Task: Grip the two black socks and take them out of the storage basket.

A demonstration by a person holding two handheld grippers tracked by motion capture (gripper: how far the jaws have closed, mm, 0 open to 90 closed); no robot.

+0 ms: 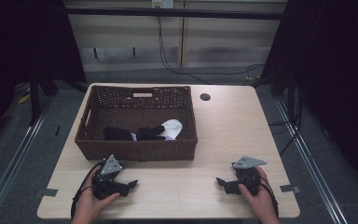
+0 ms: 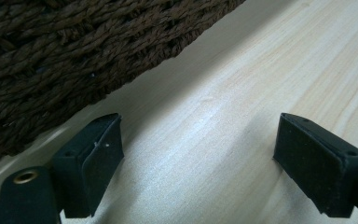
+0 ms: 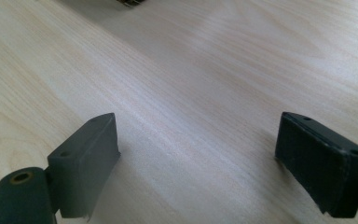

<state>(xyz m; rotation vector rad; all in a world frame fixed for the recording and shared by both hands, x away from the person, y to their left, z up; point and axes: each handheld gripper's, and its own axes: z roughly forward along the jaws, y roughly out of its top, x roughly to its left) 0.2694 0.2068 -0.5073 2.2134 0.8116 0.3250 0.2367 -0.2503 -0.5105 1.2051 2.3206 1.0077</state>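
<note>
One wooden table (image 1: 223, 130) holds one brown basket (image 1: 137, 150) at its left. Inside the basket lie black socks (image 1: 119, 133) and a white one (image 1: 171, 126); I cannot count them. The left gripper (image 1: 133, 183) and right gripper (image 1: 220, 181) rest near the front edge, probably waiting, jaws spread wide and holding nothing.

No readable text, labels, brands or numbers on anything in view.

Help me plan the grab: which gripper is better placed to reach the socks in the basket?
Left, probably. The left gripper rests open on the table right before the basket, whose woven wall shows close in its view. The right gripper, also open, sits farther off. The socks lie inside.
</note>
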